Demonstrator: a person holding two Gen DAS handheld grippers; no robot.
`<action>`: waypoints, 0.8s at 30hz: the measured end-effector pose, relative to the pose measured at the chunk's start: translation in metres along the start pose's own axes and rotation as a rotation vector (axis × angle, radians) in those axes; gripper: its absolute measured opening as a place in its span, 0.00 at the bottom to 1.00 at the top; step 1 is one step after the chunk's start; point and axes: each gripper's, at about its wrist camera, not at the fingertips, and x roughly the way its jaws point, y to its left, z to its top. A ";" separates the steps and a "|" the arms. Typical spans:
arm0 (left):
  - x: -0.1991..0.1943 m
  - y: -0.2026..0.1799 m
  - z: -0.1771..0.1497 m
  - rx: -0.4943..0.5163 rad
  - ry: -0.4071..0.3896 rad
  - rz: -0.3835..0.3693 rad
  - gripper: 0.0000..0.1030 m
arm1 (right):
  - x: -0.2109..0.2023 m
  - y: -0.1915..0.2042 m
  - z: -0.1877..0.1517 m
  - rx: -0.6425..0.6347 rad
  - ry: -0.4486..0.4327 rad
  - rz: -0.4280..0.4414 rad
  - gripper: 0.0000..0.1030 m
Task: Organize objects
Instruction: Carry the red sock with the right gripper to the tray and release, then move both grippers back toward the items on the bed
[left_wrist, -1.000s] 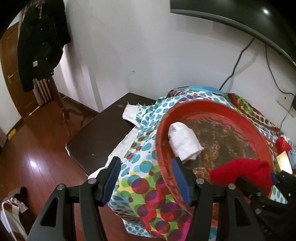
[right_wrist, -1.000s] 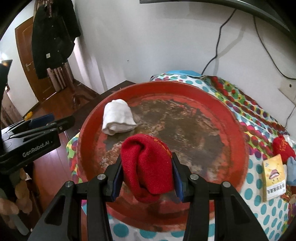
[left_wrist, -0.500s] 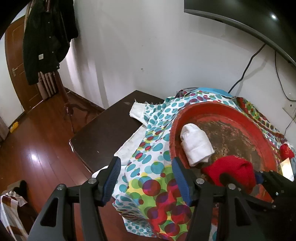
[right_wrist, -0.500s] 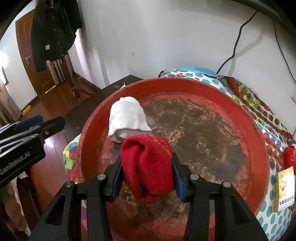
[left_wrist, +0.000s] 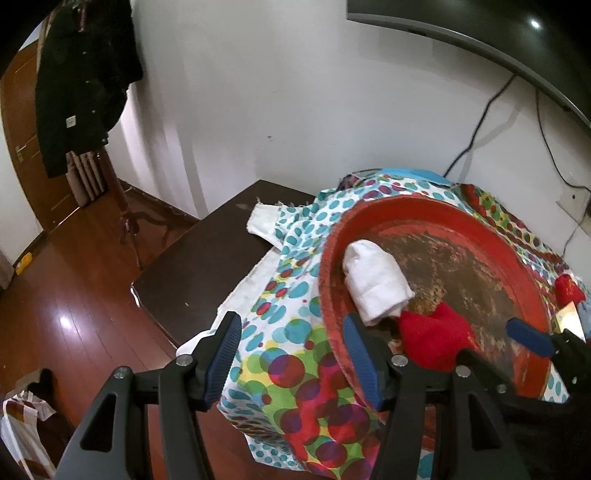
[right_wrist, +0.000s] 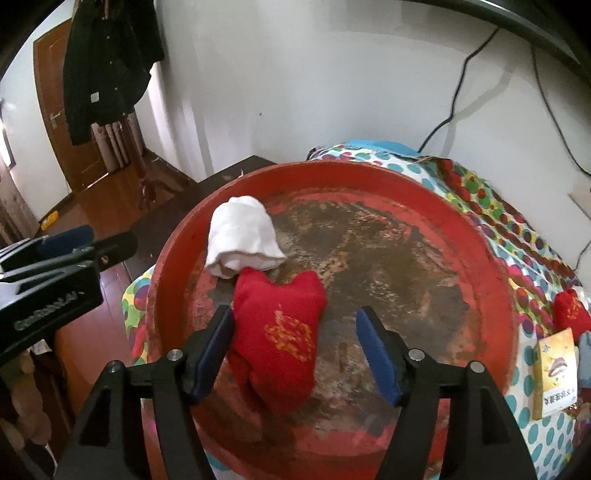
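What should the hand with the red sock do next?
Probably lift the right hand-held gripper straight back out of the red basin. Its jaws stand open, and the red sock lies on the basin floor beside the white sock, so it looks let go. Another red sock waits on the spotted cloth outside the basin.

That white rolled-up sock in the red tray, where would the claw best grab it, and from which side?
Probably across the middle of the white sock, coming from above. It lies as a soft, plump bundle on the red tray floor, its near end touching the red sock and the rim close on its left, so a side approach looks crowded.
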 end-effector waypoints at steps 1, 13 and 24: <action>-0.001 -0.002 0.000 0.006 -0.002 0.001 0.57 | -0.005 -0.005 -0.002 0.010 -0.006 -0.002 0.65; -0.021 -0.057 -0.008 0.155 -0.068 -0.042 0.57 | -0.071 -0.121 -0.042 0.153 -0.072 -0.157 0.65; -0.054 -0.127 -0.027 0.302 -0.106 -0.142 0.57 | -0.133 -0.292 -0.114 0.377 -0.088 -0.442 0.65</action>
